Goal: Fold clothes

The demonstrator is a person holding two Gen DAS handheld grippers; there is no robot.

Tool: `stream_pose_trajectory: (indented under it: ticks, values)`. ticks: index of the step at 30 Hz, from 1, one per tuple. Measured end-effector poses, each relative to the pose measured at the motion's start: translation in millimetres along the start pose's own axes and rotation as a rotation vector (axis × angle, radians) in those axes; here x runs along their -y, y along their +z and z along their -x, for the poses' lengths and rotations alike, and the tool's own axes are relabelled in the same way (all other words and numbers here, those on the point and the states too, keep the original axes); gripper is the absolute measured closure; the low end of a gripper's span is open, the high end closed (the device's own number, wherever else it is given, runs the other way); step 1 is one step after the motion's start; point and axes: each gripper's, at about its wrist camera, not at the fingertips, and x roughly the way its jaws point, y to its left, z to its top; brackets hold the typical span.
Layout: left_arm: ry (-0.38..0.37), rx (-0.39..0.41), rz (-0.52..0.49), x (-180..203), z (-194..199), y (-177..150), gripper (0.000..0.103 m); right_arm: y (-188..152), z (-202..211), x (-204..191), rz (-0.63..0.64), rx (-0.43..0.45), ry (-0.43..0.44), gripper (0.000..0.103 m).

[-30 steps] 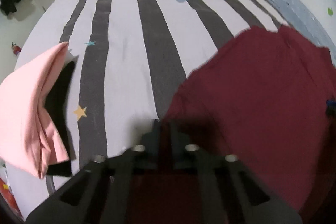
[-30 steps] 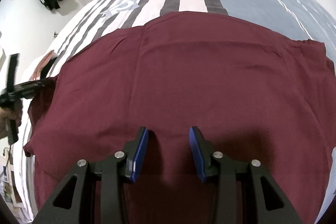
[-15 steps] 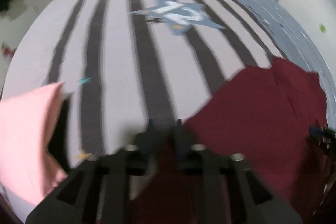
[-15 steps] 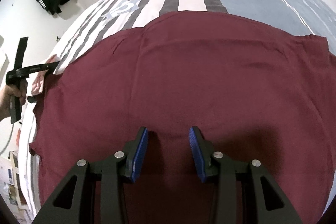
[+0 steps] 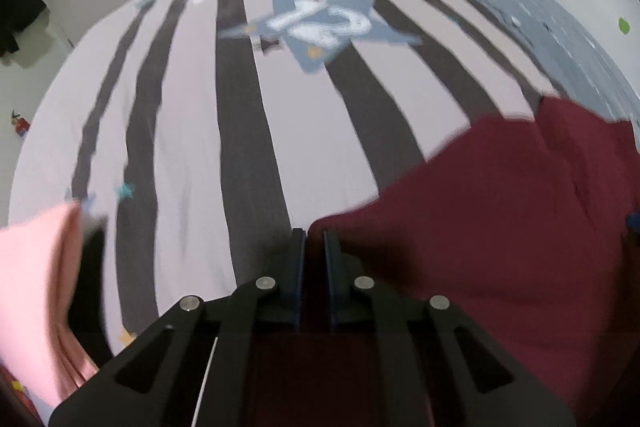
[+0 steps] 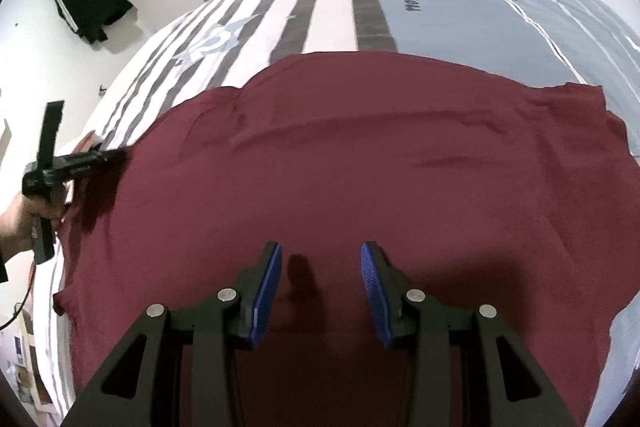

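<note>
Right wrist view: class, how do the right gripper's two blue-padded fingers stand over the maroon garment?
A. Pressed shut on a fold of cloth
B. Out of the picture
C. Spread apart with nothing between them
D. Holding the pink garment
C: the right gripper has its blue pads wide apart, with only flat maroon garment showing in the gap.
</note>
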Motion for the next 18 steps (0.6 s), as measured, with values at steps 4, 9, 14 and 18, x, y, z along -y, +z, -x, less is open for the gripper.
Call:
stream_pose_trajectory:
  ticks: [4,9,14,18]
  values:
    - [0.013,-0.005,0.019,2.4,-13.5,10.2,0.096,4.7,-4.1,7.9,-0.008,-0.001,-0.012,0.065]
    - [0.028,-0.009,0.044,5.1,-29.7,22.7,0.088,6.4,-10.4,10.9,-0.005,-0.012,-0.019,0.065]
    - [0.062,0.204,0.211,-27.0,29.5,17.7,0.063,7.2,-11.4,14.3,-0.005,-0.009,-0.005,0.065]
    - [0.084,0.21,0.207,-35.5,50.7,-3.9,0.056,5.8,-13.3,15.3,-0.003,-0.008,-0.001,0.065]
